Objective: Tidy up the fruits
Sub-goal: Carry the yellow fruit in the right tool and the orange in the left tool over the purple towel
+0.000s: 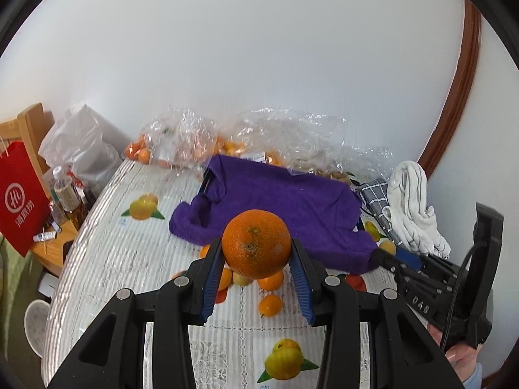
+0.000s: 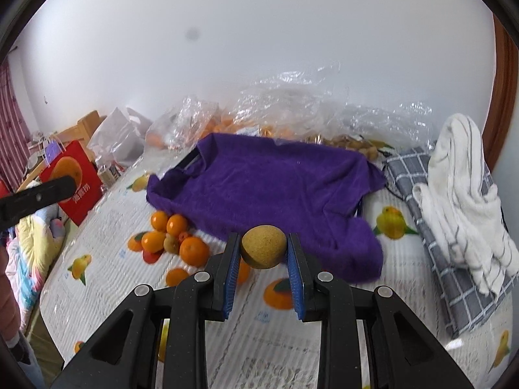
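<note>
step: carrying fruit | left gripper (image 1: pixel 256 261) fingers clamp an orange (image 1: pixel 256 243); right gripper (image 2: pixel 263 254) fingers clamp a brown fruit (image 2: pixel 263 247) | both above tabletop (image 2: pixel 405 278), purple towel (image 2: pixel 275 188) at 12 o'clock | next: probably lower, release there

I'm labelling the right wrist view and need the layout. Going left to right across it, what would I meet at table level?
Red paper bag → pile of loose oranges → brownish round fruit held in the right gripper → grey checked cloth with the white striped towel on it.
</note>
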### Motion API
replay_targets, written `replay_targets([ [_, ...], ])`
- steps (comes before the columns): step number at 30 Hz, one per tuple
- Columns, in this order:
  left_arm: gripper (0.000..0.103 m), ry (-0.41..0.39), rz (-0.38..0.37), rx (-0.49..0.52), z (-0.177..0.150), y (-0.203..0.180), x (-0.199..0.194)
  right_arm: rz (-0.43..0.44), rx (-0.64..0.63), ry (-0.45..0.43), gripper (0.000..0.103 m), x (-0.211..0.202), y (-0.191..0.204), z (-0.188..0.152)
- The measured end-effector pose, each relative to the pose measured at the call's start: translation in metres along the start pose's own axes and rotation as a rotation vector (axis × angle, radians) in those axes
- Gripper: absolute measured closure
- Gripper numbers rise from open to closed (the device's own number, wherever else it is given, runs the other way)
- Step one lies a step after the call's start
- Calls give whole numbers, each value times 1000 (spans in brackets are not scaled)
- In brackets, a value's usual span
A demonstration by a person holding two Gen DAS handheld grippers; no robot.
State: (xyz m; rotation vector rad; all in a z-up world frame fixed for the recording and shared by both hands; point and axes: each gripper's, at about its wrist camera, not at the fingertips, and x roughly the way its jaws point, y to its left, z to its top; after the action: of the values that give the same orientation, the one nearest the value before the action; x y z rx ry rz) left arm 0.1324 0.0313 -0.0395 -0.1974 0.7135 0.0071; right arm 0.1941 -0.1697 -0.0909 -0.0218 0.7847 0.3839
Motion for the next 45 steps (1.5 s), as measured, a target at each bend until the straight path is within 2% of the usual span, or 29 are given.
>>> replay_targets([
  [8, 65, 9, -26, 74, 7, 1, -1, -45, 43, -50, 75, -10, -2, 12],
  [17, 65, 29, -148, 136, 18, 13, 10, -163, 118, -40, 75, -22, 6, 7],
  [20, 65, 29, -182, 189, 24, 14, 17, -211, 143, -23, 75, -29, 12, 3],
  [25, 65, 55, -252, 204, 30, 25, 30, -297, 139, -21, 75, -43, 30, -3],
  [32, 65, 106, -243, 186, 34, 46, 47, -303, 202, -11, 75, -43, 43, -4],
  [36, 65, 117, -217, 129, 32, 62, 52, -285, 219, -25, 75, -43, 46, -7],
  [41, 65, 107, -164, 71, 30, 78, 57, -253, 178, -26, 75, -35, 41, 0],
  [45, 65, 96, -125, 20, 38, 88, 63, -189, 168, -38, 75, -18, 26, 16],
])
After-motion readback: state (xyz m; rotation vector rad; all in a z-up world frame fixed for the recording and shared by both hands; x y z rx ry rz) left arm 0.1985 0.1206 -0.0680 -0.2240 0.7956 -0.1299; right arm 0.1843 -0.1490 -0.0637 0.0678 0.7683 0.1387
